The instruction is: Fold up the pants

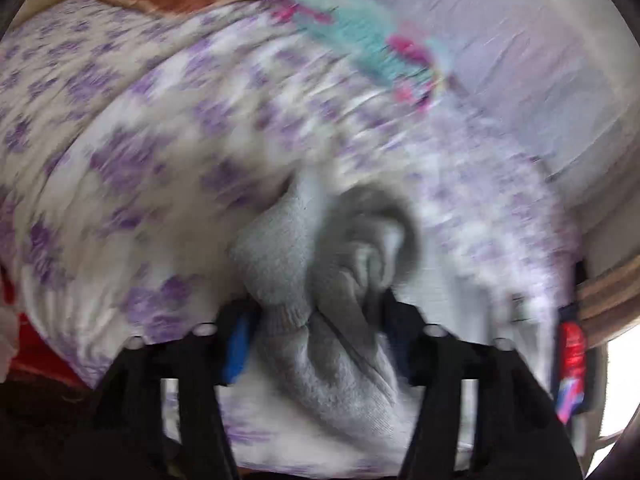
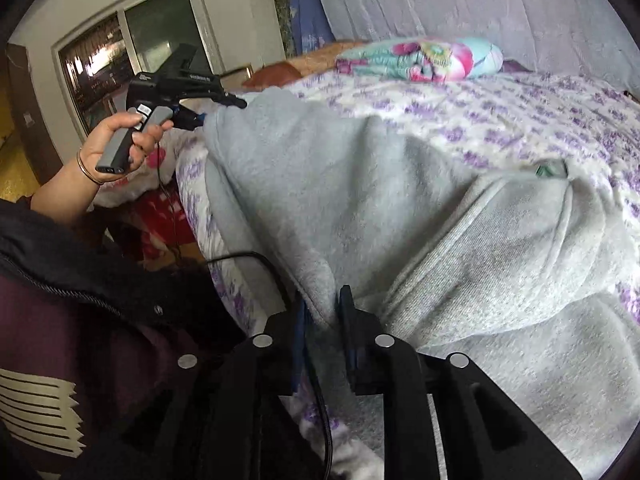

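One pair of grey pants (image 2: pixel 360 200) lies spread across a bed (image 2: pixel 540 120) covered in a white sheet with purple flowers, one fold of the cloth hanging over the bed's near edge. The right gripper (image 2: pixel 324 320) is clenched on that fold, its narrow jaws pinching the fabric. At the far corner of the pants the left gripper (image 1: pixel 316 320) has a bunched cuff between its fingers; the view is blurred, so whether the pads press on it I cannot tell. A hand (image 2: pixel 120 140) holds that gripper's handle. Farther back lies a turquoise and pink pillow (image 2: pixel 424 58), near a window (image 2: pixel 132 52).
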`<state>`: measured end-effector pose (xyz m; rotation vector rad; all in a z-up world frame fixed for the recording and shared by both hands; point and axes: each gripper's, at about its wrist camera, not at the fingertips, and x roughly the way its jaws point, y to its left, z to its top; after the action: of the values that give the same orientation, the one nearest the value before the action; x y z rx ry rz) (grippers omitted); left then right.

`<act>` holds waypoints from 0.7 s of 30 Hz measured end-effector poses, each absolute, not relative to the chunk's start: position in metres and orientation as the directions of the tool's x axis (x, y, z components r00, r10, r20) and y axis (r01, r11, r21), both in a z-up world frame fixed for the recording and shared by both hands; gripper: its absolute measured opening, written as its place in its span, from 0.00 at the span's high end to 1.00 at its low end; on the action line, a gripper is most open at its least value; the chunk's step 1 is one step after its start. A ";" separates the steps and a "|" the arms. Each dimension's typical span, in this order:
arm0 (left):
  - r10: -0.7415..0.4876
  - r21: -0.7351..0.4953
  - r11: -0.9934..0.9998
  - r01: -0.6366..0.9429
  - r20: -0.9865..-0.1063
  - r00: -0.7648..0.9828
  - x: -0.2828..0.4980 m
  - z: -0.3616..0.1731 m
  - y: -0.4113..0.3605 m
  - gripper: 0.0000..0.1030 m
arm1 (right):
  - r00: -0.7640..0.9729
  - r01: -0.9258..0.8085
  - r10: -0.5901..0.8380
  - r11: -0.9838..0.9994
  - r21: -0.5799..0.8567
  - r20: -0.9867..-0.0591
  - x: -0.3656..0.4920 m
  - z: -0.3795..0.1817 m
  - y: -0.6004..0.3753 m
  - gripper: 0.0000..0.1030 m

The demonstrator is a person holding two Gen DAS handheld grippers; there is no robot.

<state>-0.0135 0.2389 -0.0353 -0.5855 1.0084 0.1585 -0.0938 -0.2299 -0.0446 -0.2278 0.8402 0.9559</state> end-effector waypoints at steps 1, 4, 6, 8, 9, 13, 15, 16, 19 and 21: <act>-0.138 -0.387 0.830 -0.401 -0.840 0.524 -0.016 -0.047 0.241 0.29 | 0.294 -0.797 0.623 0.578 0.173 -0.725 -0.094 -0.046 -0.229 0.79; -0.129 -0.401 0.830 -0.388 -0.814 0.566 -0.034 -0.036 0.239 0.23 | 0.270 -0.799 0.635 0.567 0.199 -0.724 -0.093 -0.033 -0.231 0.64; -0.131 -0.415 0.829 -0.374 -0.795 0.593 -0.051 -0.017 0.240 0.18 | 0.327 -0.779 0.638 0.600 0.183 -0.697 -0.093 -0.012 -0.240 0.42; -0.119 -0.418 0.828 -0.374 -0.783 0.610 -0.067 0.002 0.241 0.17 | 0.431 -0.727 0.640 0.664 0.175 -0.637 -0.090 0.017 -0.259 0.16; -0.107 -0.415 0.829 -0.375 -0.776 0.622 -0.076 0.012 0.241 0.17 | 0.498 -0.677 0.631 0.712 0.188 -0.596 -0.084 0.033 -0.272 0.03; -0.107 -0.389 0.882 -0.265 -0.714 0.692 -0.080 0.054 0.205 0.12 | 0.683 -0.394 0.420 0.901 0.182 -0.598 -0.033 0.059 -0.291 0.03; -0.198 -0.400 0.906 -0.137 -0.688 0.698 -0.068 0.058 0.167 0.12 | 0.662 -0.316 0.325 0.938 0.141 -0.675 0.002 0.047 -0.273 0.03; -0.234 -0.399 0.913 -0.087 -0.686 0.689 -0.063 0.054 0.149 0.11 | 0.649 -0.292 0.280 0.950 0.108 -0.708 0.014 0.038 -0.261 0.03; -0.320 -0.410 0.912 -0.004 -0.717 0.619 -0.032 0.019 0.099 0.11 | 0.611 -0.252 0.035 0.956 -0.151 -0.791 0.032 -0.013 -0.218 0.50; -0.321 -0.393 0.919 -0.017 -0.774 0.546 -0.016 -0.014 0.082 0.11 | 0.566 -0.306 0.021 0.934 -0.186 -0.824 0.027 -0.039 -0.214 0.82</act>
<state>-0.0158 0.0817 -0.0139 -0.3782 0.9823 -0.1856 0.0267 -0.2140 -0.0390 -0.3260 0.9542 0.1966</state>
